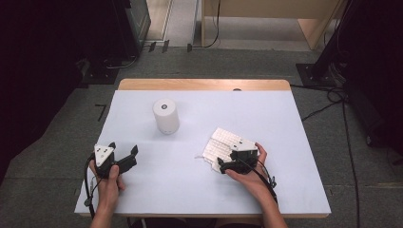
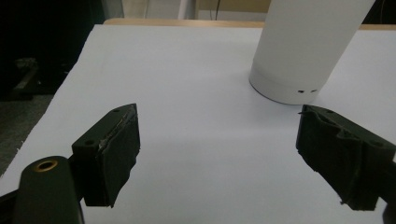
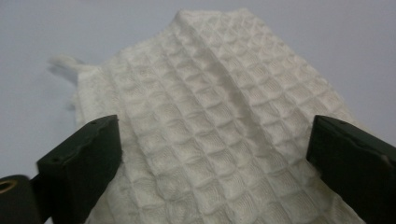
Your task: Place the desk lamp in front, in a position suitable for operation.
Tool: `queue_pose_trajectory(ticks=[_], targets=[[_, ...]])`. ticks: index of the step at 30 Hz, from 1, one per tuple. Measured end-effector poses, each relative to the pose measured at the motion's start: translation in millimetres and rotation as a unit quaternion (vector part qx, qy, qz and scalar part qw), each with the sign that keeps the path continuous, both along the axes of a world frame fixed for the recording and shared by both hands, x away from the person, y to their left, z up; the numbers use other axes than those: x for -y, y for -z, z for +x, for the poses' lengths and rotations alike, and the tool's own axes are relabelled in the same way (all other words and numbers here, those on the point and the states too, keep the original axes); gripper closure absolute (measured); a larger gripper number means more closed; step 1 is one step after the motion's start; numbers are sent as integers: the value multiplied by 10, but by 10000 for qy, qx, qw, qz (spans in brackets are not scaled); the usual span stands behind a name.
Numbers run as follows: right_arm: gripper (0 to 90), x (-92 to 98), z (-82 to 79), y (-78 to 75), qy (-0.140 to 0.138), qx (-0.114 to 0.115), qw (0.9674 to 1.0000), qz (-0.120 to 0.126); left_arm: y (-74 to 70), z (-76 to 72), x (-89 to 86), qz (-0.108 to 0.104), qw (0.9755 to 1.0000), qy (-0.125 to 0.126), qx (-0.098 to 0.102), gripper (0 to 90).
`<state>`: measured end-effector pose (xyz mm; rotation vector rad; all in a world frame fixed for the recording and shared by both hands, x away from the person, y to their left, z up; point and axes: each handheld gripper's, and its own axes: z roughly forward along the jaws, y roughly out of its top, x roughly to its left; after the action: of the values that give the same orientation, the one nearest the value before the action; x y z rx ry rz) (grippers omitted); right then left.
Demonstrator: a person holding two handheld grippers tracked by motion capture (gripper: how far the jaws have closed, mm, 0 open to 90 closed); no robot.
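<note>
We saw the white cylinder (image 2: 306, 46) cut off by the top edge, and the waffle cloth (image 3: 219, 140) ran past the bottom edge, partly behind 2 jaws.

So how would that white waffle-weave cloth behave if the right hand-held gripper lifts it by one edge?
The waffle-weave cloth would probably go floppy and drape, since it already lies rumpled with a fold ridge. It looks thin, so likely light. Its textured weave should grip the pads of the open right hand-held gripper rather than slip.
</note>
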<state>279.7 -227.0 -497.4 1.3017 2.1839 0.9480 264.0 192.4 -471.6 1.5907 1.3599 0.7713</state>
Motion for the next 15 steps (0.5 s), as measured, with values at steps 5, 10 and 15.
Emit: queue_pose_trajectory(ticks=[5,10,15], targets=[[11,38,49,19,47,-294,9993,206,8,3,-11,-182,9996,182,-114,149],[163,45,34,18,111,-223,9995,183,15,1,86,-195,9988,435,-57,149],[374,57,7,12,216,-63,9995,226,-9,25,122,-155,9991,384,-129,149]])
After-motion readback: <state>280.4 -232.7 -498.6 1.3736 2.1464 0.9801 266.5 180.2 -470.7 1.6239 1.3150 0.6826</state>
